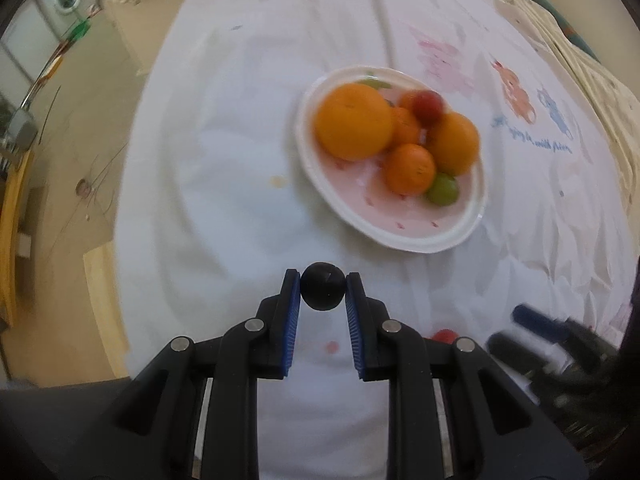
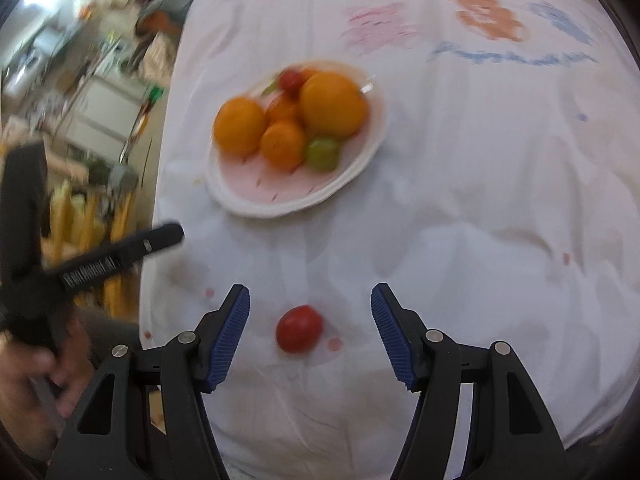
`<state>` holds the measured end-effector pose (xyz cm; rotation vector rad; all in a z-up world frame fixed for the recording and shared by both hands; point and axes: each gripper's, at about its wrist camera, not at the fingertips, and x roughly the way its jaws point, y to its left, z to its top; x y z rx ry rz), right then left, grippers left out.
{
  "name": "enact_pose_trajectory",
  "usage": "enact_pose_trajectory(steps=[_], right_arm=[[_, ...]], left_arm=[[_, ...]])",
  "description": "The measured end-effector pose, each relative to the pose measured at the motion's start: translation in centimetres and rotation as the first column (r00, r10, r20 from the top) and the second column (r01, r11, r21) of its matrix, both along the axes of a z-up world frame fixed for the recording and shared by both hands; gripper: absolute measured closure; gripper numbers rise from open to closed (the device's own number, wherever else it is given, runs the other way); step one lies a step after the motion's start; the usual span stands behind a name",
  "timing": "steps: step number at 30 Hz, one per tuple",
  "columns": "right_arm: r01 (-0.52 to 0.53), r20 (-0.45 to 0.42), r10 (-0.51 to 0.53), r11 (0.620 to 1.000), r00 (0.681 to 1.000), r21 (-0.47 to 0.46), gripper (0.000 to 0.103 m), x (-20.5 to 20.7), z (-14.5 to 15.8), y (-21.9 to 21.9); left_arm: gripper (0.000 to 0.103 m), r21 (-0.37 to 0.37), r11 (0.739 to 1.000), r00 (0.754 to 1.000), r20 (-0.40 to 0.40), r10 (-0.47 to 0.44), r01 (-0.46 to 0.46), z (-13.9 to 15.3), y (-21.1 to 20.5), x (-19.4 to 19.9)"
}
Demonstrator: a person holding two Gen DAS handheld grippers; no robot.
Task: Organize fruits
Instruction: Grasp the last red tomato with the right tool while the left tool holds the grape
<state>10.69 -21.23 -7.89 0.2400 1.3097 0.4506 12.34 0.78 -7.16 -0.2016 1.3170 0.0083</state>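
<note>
Dark, near-black little round fruit [image 1: 323, 286], maybe a grape or small plum, pinched between the blue pads of the left gripper [image 1: 323, 289] right at its widest part, lifted clear of the white cloth on the desk [image 1: 240, 200] and just short of the near rim of the pink plate [image 1: 400, 236]. Looks light and smooth-skinned, probably soft inside, so best kept to a gentle squeeze across the middle, nothing harder or could slip out or split. Plate already piled up: a big orange [image 1: 354, 126], two smaller ones, a second large one, a red fruit at the back and a green grape [image 1: 442, 189] at the front edge. Round stuff, likely to roll if nudged, so worth aiming for the bare pink patch at the near side. Further right, red tomato-ish fruit [image 2: 299, 328] lying on the cloth, sitting between the spread-apart fingers of the right gripper [image 2: 310, 332], not touched yet, nothing gripped there. Probably thin-skinned and squishy too; best taken around the widest part, softly.
</note>
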Motion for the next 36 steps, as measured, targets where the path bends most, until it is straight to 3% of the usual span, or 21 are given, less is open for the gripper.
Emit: enact_pose_trajectory(steps=[6,11,13,14,15,16,36], right_arm=[[-0.137,-0.010,0.137,0.987,0.991,-0.087,0.037,-0.9,-2.6,4.5],[-0.272,0.010,0.287,0.917,0.958,-0.290,0.037,-2.2,-4.5,7.6],[-0.292,0.028,0.317,0.902,0.948,-0.318,0.041,-2.5,-4.4,8.1],[-0.290,0.036,0.319,0.900,0.947,-0.325,0.049,-2.6,-4.3,8.1],[-0.286,0.040,0.316,0.900,0.948,-0.328,0.062,-2.6,-4.2,8.0],[-0.283,0.039,0.312,0.902,0.949,-0.327,0.066,-2.6,-4.2,7.8],[-0.114,0.063,0.126,0.980,0.990,-0.161,0.066,-0.3,-1.1,1.2]], left_arm=[[0.084,0.008,0.999,0.999,-0.001,0.042,-0.042,-0.3,2.4,-0.6],[0.084,-0.002,0.998,0.998,-0.018,0.063,-0.063,-0.7,3.2,-0.7],[0.084,-0.001,0.998,0.998,-0.016,0.056,-0.056,-0.7,2.9,-0.6],[0.084,0.001,0.999,0.999,-0.015,0.051,-0.051,-0.6,2.8,-0.6],[0.084,0.001,0.999,0.999,-0.013,0.046,-0.046,-0.6,2.6,-0.5],[0.084,0.001,0.999,0.999,-0.011,0.042,-0.042,-0.6,2.4,-0.5],[0.084,0.019,0.999,0.999,0.003,0.046,-0.046,-0.4,2.4,-0.5]])
